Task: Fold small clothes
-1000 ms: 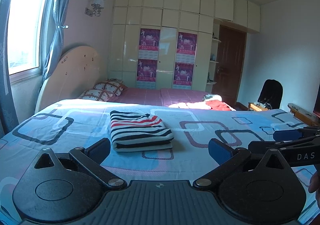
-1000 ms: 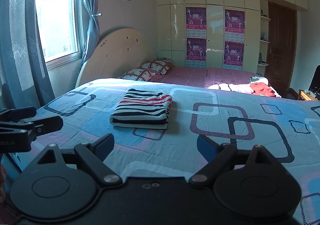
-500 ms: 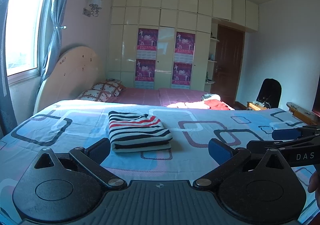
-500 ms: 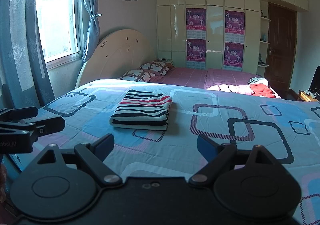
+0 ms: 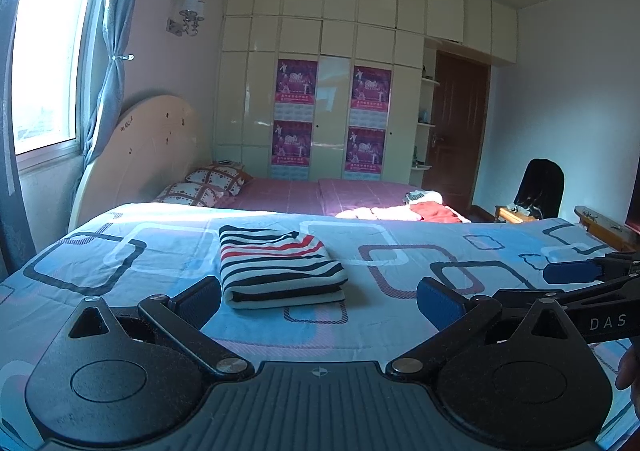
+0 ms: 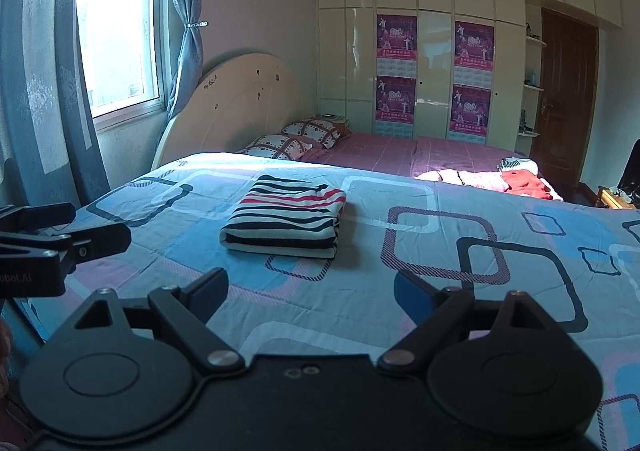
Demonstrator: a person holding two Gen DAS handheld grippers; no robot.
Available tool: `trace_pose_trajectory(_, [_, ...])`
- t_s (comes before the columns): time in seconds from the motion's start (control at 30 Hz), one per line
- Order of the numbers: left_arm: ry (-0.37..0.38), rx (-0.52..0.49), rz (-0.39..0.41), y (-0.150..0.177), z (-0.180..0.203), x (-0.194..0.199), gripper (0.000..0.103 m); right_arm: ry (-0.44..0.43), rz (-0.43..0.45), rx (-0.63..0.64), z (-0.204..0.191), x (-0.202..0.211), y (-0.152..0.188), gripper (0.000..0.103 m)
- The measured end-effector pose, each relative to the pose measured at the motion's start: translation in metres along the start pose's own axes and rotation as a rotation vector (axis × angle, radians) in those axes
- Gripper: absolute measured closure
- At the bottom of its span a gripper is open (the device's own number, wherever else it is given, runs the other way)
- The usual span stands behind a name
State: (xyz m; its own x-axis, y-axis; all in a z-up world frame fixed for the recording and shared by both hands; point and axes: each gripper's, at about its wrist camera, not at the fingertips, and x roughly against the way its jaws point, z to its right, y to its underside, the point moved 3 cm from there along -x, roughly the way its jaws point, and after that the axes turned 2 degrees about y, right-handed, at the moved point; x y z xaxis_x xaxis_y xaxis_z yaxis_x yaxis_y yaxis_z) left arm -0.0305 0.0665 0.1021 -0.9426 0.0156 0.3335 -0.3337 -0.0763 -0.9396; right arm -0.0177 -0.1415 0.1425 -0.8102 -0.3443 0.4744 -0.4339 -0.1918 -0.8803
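A folded striped garment point(image 5: 280, 267), black, white and red, lies flat on the blue patterned bedspread point(image 5: 400, 315); it also shows in the right wrist view point(image 6: 286, 217). My left gripper point(image 5: 318, 301) is open and empty, held above the bedspread just short of the garment. My right gripper point(image 6: 310, 291) is open and empty, further back from the garment. The right gripper's blue-padded fingers point(image 5: 572, 273) show at the right edge of the left wrist view. The left gripper shows at the left edge of the right wrist view point(image 6: 60, 239).
A pile of pink and red clothes point(image 6: 500, 181) lies on the far pink bed point(image 6: 400, 153). Two patterned pillows point(image 6: 296, 137) sit by the headboard. Wardrobes, a door and a chair point(image 5: 540, 187) stand beyond. A curtained window is on the left.
Both grippers have drifted only slightly; the view has tilted up a little. The garment has not moved.
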Motion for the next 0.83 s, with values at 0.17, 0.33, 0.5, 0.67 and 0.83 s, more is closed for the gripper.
trace_pose_trajectory(0.17, [0.005,0.001,0.002,-0.0008,0.0,-0.0007,0.0,0.005,0.01,-0.005,0.0007,0.0016,0.0,0.013])
trace_pose_trajectory(0.33, [0.008,-0.004,-0.002,-0.0006,0.0004,-0.0001,0.0,0.003,0.01,0.0,-0.0014,0.0026,0.0015,0.013])
trace_pose_trajectory(0.5, [-0.012,-0.01,0.008,0.0007,0.0028,0.0022,0.0,0.003,0.021,-0.002,-0.0016,0.0045,0.0008,0.013])
trace_pose_trajectory(0.67, [-0.037,-0.022,0.024,0.0011,0.0015,0.0054,0.001,0.006,0.041,-0.006,-0.0002,0.0066,-0.0017,0.013])
trace_pose_trajectory(0.83, [-0.038,-0.003,0.015,0.0023,0.0017,0.0049,0.0,0.007,0.041,-0.008,0.0004,0.0066,-0.0015,0.013])
